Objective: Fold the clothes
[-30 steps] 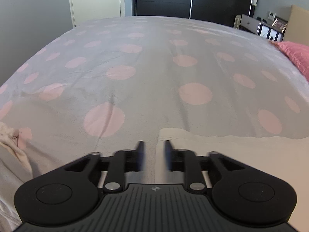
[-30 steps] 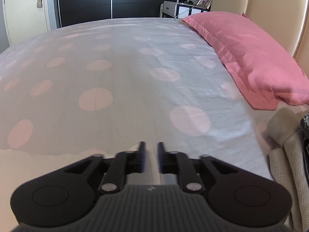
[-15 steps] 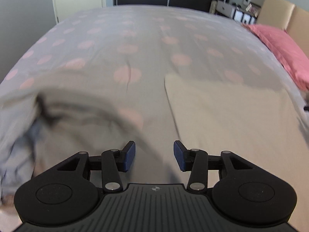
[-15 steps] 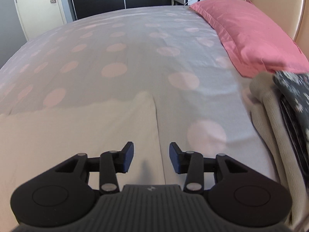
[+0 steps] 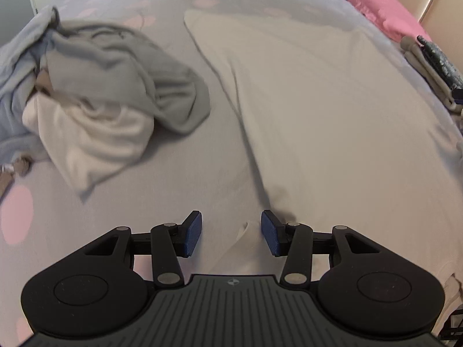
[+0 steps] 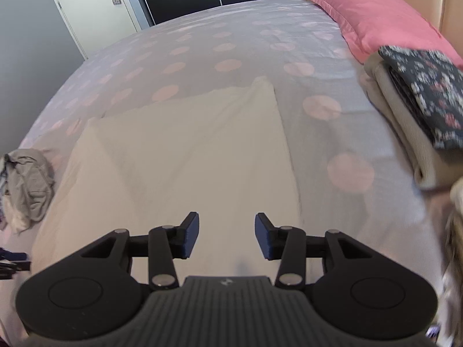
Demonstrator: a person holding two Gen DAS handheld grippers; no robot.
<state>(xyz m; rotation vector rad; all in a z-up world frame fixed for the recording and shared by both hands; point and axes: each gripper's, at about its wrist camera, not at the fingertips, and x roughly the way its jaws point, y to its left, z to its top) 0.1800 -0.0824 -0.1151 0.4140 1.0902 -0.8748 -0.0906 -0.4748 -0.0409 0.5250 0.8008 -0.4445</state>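
**Both claws apart over the cream cloth**

I see the cream cloth (image 5: 312, 110) spread flat on the bed (image 6: 202, 57), a smooth, thin, roughly rectangular sheet with long soft creases and a folded-over layer showing in the right wrist view (image 6: 188, 150). The bedcover is grey with pale pink dots, matte and lightly wrinkled.

My left claw (image 5: 231, 232) hangs with its blue-padded fingers apart, gripping nothing, above the cloth's near left edge, where a small peak of fabric stands up between them. My right claw (image 6: 226, 235) is likewise apart and empty, over the cloth's near part.

Left of the cloth lies a crumpled heap (image 5: 110, 86) of grey and white garments, soft and bunched. At the far right sits a folded stack (image 6: 419, 110), beige under a dark floral piece, just beside the pink pillow (image 6: 376, 14).

A second ago both claws were nearly shut, low at the cloth's far edge; half a second ago they had opened. Since then more of the cloth and heap has come into view.
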